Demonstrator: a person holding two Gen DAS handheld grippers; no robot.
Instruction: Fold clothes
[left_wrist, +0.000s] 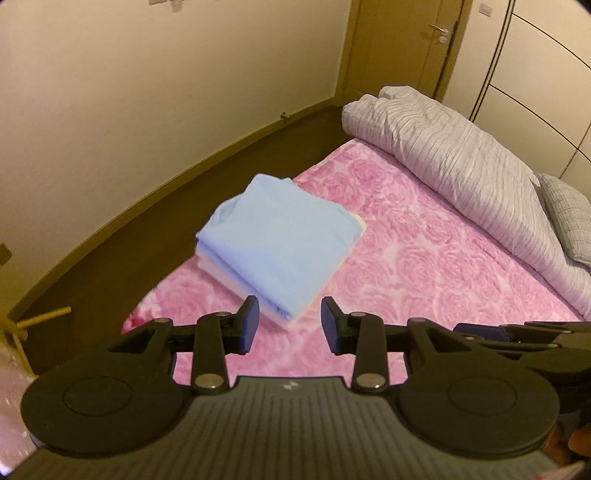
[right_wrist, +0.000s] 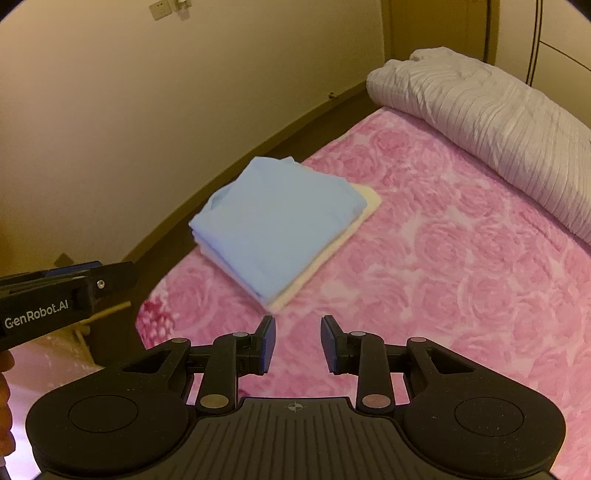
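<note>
A folded light blue garment (left_wrist: 273, 240) lies on top of a folded cream garment (left_wrist: 360, 223) near the left corner of the pink rose-patterned bed (left_wrist: 424, 258). The stack also shows in the right wrist view, blue (right_wrist: 277, 221) over cream (right_wrist: 369, 201). My left gripper (left_wrist: 290, 319) is open and empty, held above the bed just short of the stack's near corner. My right gripper (right_wrist: 297, 334) is open and empty, also just short of the stack. The right gripper's body shows at the right edge of the left wrist view (left_wrist: 517, 336).
A rolled striped grey duvet (left_wrist: 461, 166) lies along the far side of the bed, with a grey pillow (left_wrist: 569, 218) beside it. Dark floor (left_wrist: 147, 221) and a wall lie left of the bed. A door (left_wrist: 406, 44) stands at the back.
</note>
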